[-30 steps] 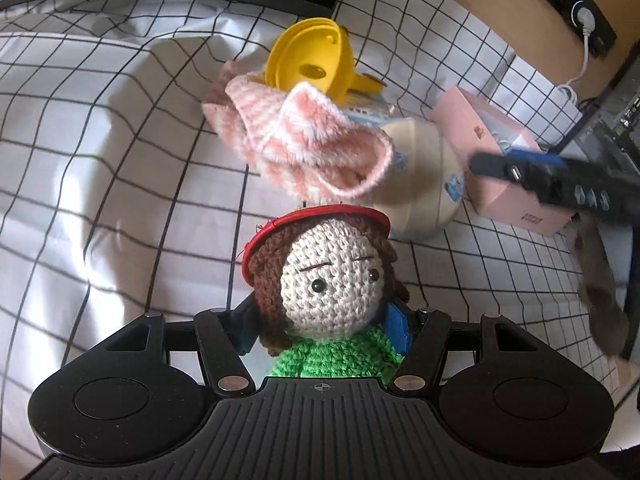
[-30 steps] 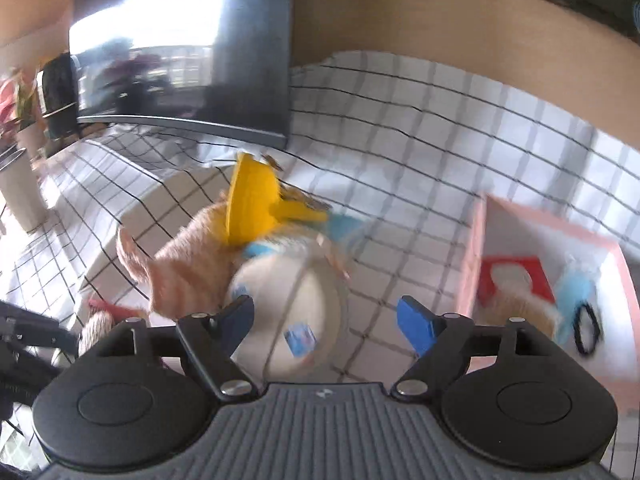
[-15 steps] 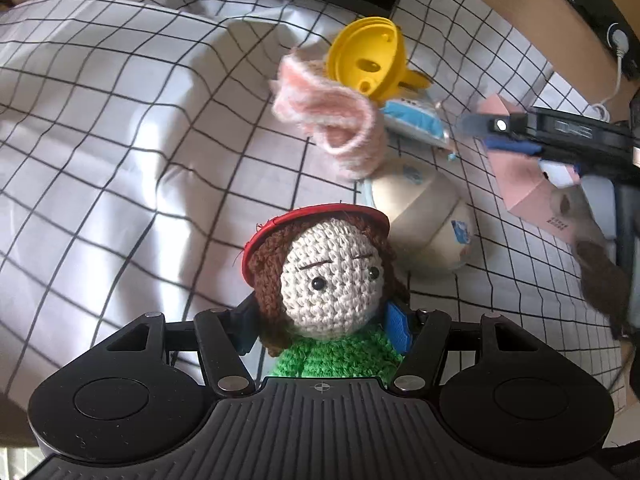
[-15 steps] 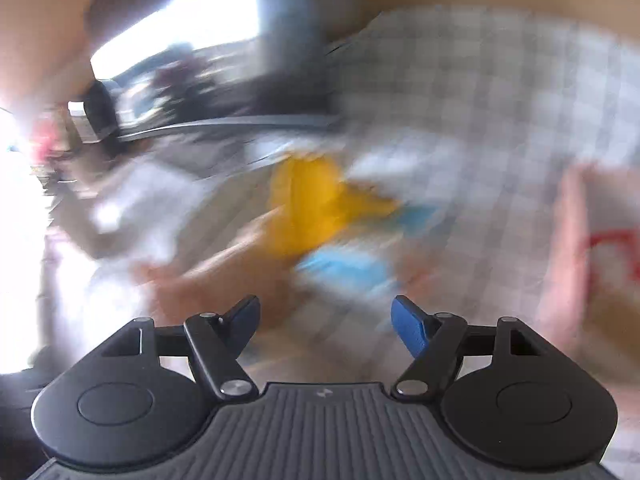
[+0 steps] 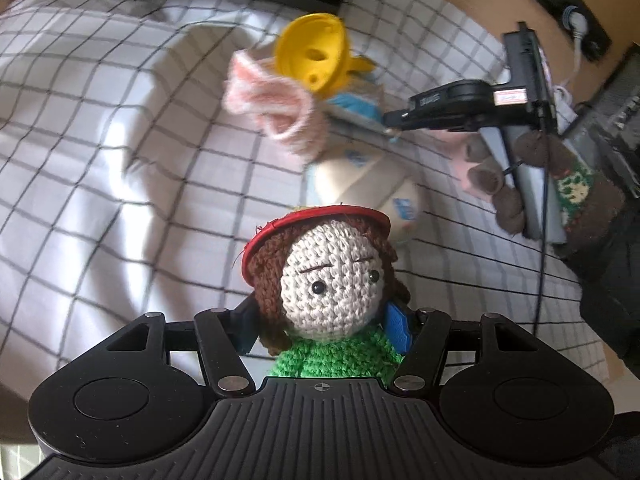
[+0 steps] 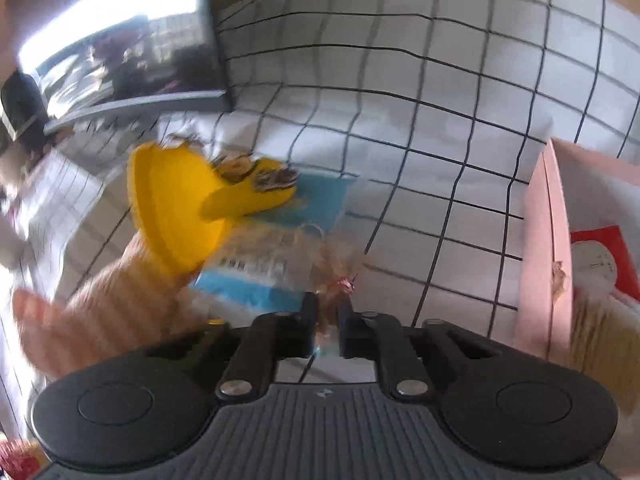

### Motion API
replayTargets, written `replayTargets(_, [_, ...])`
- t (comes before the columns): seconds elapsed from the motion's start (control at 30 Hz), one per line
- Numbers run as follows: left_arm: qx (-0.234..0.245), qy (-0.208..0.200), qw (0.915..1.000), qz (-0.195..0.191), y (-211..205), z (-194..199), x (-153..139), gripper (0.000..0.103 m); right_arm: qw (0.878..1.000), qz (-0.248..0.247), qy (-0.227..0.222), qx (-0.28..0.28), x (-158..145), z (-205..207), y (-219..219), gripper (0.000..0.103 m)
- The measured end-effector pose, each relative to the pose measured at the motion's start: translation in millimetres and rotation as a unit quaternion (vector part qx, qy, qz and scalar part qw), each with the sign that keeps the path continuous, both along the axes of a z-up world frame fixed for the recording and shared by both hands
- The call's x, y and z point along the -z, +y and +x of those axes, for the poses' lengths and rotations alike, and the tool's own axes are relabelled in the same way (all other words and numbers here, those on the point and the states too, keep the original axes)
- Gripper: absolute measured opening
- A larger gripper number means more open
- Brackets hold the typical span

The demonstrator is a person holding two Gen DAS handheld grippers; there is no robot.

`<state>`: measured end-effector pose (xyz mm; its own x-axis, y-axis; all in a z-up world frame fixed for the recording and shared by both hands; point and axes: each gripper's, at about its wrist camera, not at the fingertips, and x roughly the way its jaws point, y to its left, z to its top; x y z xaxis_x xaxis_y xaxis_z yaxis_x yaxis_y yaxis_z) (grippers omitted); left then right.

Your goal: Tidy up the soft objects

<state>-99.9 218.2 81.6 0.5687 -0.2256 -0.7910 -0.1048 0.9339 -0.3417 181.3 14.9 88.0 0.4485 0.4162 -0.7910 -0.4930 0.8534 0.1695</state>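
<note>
A white cloth with a black grid [image 5: 100, 128] covers the work surface; a dark monitor [image 6: 120, 48] stands at the upper left of the right wrist view, and a wooden wall fills the top of both views.

Left wrist view: the left gripper [image 5: 320, 328] is clenched on a crocheted doll [image 5: 328, 280] with a red hat, brown hair and green body, which fills the lower centre of the frame, clear of the cloth. Above it lie a cream ball [image 5: 368, 188], a pink-and-white fluffy sock [image 5: 276, 108] and a yellow plastic funnel-shaped toy [image 5: 312, 52]. The right gripper [image 5: 394, 120] enters from the right edge, its tip at a clear packet with blue print.

Right wrist view: the right gripper [image 6: 328, 316] has just been closing and now stands pinched, jaws almost together, on the crinkled edge of the clear packet [image 6: 280, 240] at lower centre. The yellow toy [image 6: 180, 208] rests partly on the packet. An open pink box [image 6: 548, 240] at the right edge already holds soft items, blurred.

Step in hand, as a judgement: sorting, with one item gripped in each tool. The next move likely calls for lifting the packet from under the yellow toy and carrying it to the box; the thin film may slip.
</note>
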Motion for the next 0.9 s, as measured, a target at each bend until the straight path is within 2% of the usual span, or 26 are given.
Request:
replayTargets(0.13, [0.026,-0.010,0.9996,-0.007,-15.5,8.3,-3.7,0.066,1.000,-0.004,0.004,-0.018,-9.1,-37.3,-13.9,0.003])
replayTargets(0.3, [0.068,-0.010,0.9976,-0.008,-41.7,26.1,-6.0,0.066,1.000,-0.011,-0.009,-0.023,-38.5,-100.1,-63.0,0.003])
replayTargets(0.4, [0.114,-0.015,0.9933,-0.010,-64.2,36.6,-9.0,0.066,0.999,-0.020,-0.025,0.006,-54.7,-132.9,-103.5,0.003])
replayTargets(0.53, [0.176,-0.012,0.9843,-0.009,-100.3,49.8,-15.1,0.066,0.996,-0.029,-0.039,0.072,-65.0,-159.7,-151.7,0.003])
replayTargets(0.6, [0.208,-0.014,0.9778,-0.023,-118.1,58.5,-26.4,0.066,0.993,-0.039,-0.057,0.094,-70.1,-173.8,-170.9,0.003])
replayTargets(0.7, [0.231,-0.025,0.9718,-0.041,-139.2,78.6,-53.3,0.066,0.987,-0.047,-0.088,0.123,-76.6,-193.3,-194.2,0.003])
replayTargets(0.83, [0.247,-0.088,0.9645,-0.029,-165.0,118.4,-106.7,0.066,0.979,-0.049,-0.133,0.145,-80.8,-213.1,-211.4,0.003])
replayTargets(0.9, [0.240,-0.114,0.9639,-0.020,-177.5,146.5,-127.7,0.066,0.976,-0.036,-0.143,0.160,-82.2,-217.0,-218.8,0.003])
